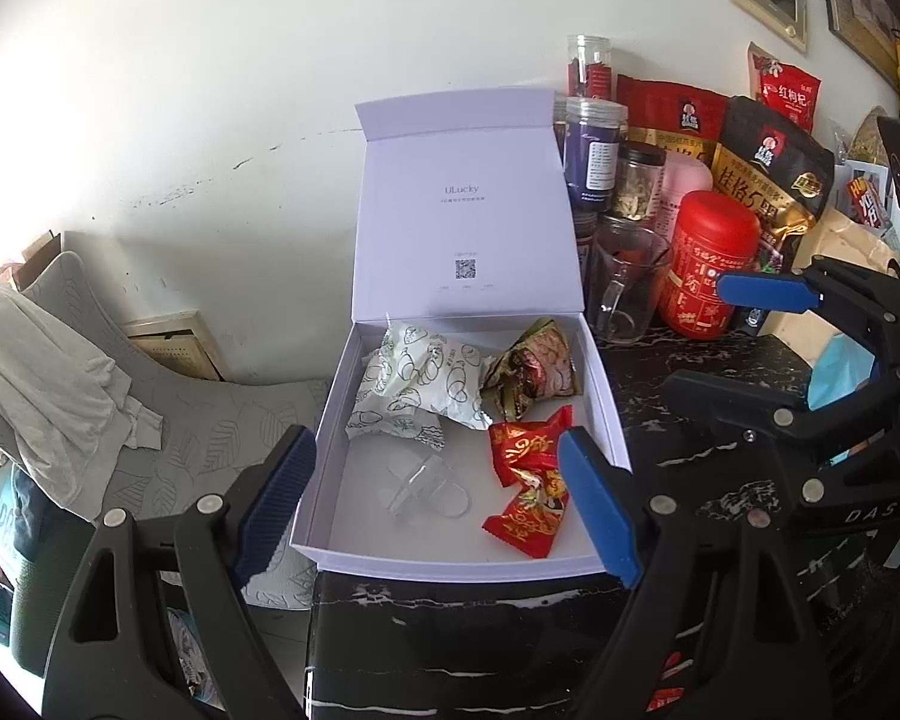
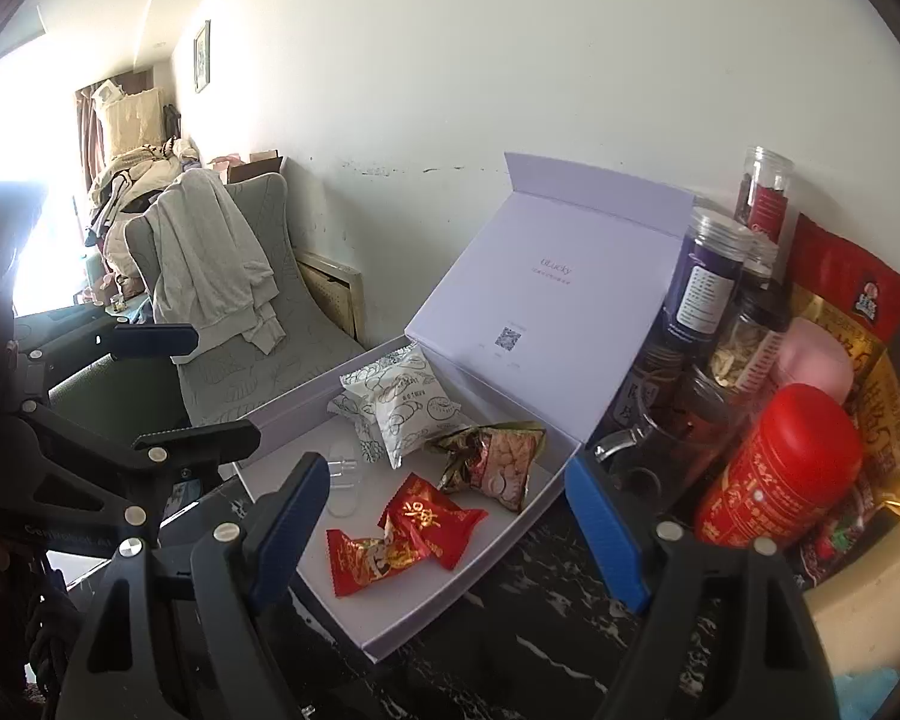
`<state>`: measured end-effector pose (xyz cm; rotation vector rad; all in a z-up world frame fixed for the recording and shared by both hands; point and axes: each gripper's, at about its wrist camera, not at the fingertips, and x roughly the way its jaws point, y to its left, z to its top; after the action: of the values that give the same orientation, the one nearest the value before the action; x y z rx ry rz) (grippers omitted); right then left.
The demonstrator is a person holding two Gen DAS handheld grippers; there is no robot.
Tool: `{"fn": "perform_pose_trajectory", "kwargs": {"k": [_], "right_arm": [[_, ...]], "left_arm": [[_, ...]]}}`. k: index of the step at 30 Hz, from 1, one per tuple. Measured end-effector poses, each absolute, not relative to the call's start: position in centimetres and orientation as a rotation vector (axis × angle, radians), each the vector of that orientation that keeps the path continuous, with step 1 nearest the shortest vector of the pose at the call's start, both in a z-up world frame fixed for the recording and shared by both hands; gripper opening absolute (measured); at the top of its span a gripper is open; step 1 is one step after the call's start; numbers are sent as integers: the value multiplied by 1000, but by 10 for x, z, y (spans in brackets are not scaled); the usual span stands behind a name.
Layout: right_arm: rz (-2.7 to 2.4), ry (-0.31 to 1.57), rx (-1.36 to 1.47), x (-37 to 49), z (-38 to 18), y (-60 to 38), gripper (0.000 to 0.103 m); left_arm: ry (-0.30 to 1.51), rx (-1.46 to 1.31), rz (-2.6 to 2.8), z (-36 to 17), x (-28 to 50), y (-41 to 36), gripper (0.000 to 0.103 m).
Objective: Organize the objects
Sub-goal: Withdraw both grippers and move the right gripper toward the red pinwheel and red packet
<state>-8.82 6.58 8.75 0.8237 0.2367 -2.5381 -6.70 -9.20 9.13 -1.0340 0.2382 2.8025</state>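
Left wrist view: white box on black bench, lid up, snack packets inside. Left gripper, right gripper: fingers apart, empty. We judge lid closing next; push evenly from behind.

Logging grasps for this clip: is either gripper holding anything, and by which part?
Nothing is held. Left gripper and right gripper are both open and empty, above the box.

Each gripper, the left gripper and the right gripper, is made of black plastic arms with holes cut in them, round silver screws, and two flat blue fingers with ridged pads.
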Motion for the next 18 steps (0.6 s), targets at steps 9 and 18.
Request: {"fn": "perform_pose_trajectory", "kwargs": {"k": [9,18], "right_arm": [[-2570,253,817,-49,100,74,82],[-2578,240,832,-25,96,84,82]], "left_arm": [[239,-1000,2780,99,-38,-81,83],[249,-1004,2752,96,-20,-69,84]]}}
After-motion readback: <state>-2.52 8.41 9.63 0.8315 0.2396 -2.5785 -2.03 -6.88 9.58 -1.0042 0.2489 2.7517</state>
